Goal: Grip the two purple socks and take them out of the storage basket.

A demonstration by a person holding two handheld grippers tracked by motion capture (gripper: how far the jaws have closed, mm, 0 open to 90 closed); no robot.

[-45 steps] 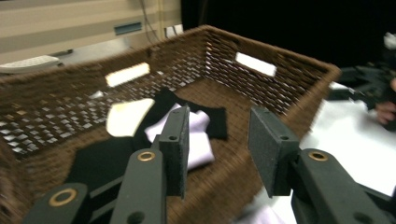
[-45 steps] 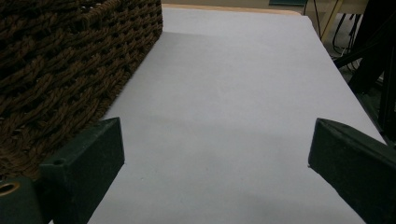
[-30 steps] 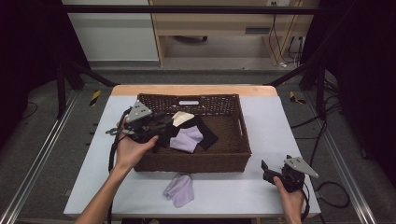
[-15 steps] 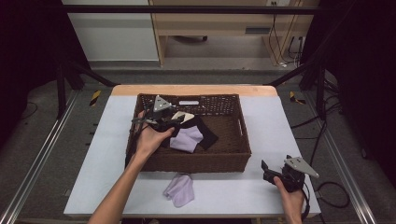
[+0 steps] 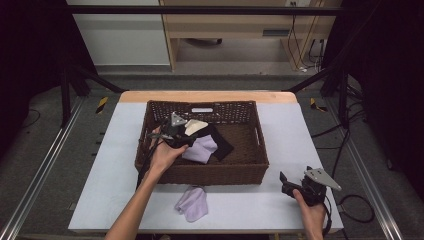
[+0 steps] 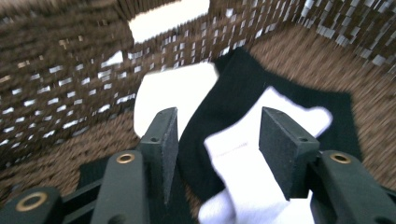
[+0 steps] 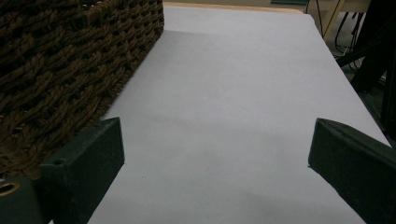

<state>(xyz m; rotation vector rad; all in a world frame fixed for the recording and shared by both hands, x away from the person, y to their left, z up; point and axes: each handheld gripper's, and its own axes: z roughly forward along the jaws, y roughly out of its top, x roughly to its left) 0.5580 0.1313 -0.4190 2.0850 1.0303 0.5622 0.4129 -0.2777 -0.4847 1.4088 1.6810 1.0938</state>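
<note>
Three socks [image 5: 205, 145] in basket [image 5: 250, 172], one lavender sock [image 5: 192, 204] outside.

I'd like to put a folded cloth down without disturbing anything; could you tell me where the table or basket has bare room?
Free: tabletop left of the basket, and the strip between basket and right gripper. The basket's right half is bare. Crowded: its left half, around the left gripper.

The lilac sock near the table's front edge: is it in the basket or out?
Out. The lilac sock lies on the table, just before the basket's front wall.
</note>
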